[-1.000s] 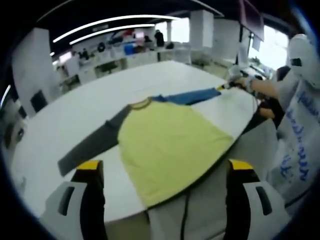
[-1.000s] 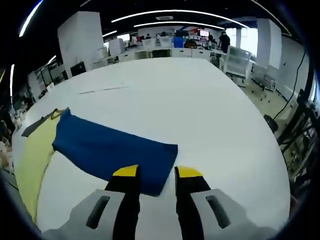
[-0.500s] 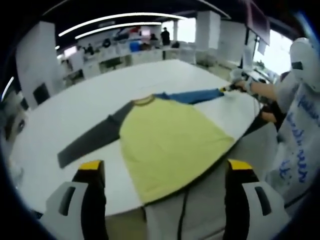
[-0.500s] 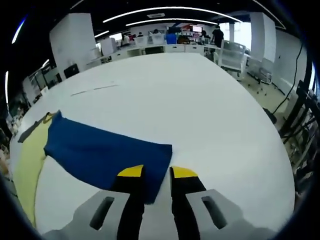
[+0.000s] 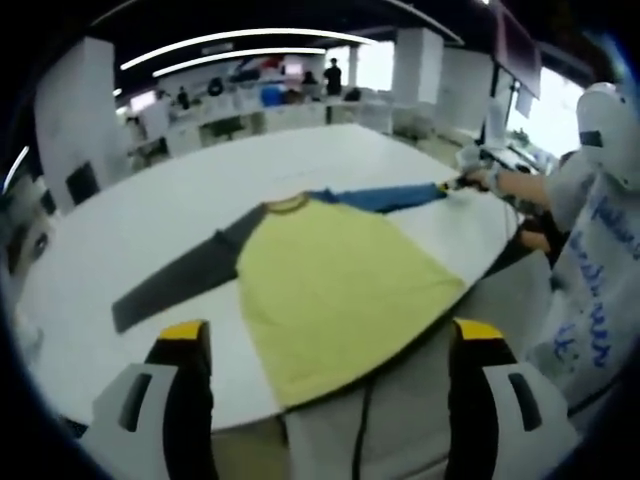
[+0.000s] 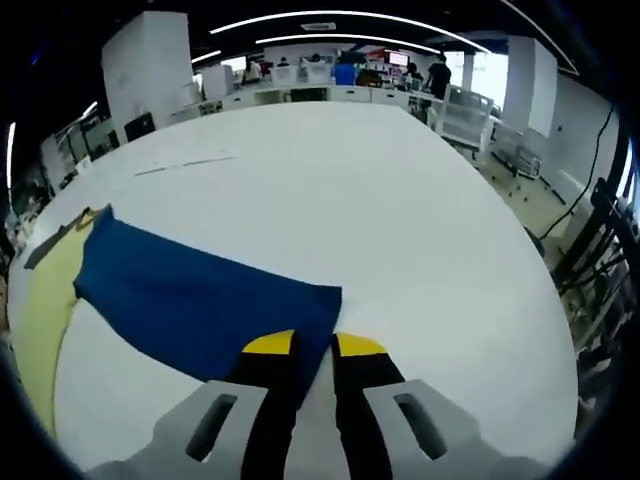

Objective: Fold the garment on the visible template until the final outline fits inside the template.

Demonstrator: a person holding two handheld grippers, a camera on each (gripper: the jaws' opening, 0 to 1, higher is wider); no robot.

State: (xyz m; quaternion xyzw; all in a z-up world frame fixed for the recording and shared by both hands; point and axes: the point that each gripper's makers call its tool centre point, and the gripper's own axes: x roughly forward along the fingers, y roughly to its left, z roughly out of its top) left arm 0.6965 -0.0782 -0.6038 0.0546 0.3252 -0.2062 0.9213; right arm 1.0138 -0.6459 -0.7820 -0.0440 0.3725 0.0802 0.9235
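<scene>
Open office, white pillars point(image 6: 150, 60), ceiling light strips point(image 6: 330, 18).

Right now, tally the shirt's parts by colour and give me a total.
Yellow: 1, the body
Grey: 1, the grey sleeve
Blue: 1, the blue sleeve, its cuff between the nearly closed jaws of the right gripper
Total: 3 coloured parts on one shirt, lying flat on the white table
</scene>
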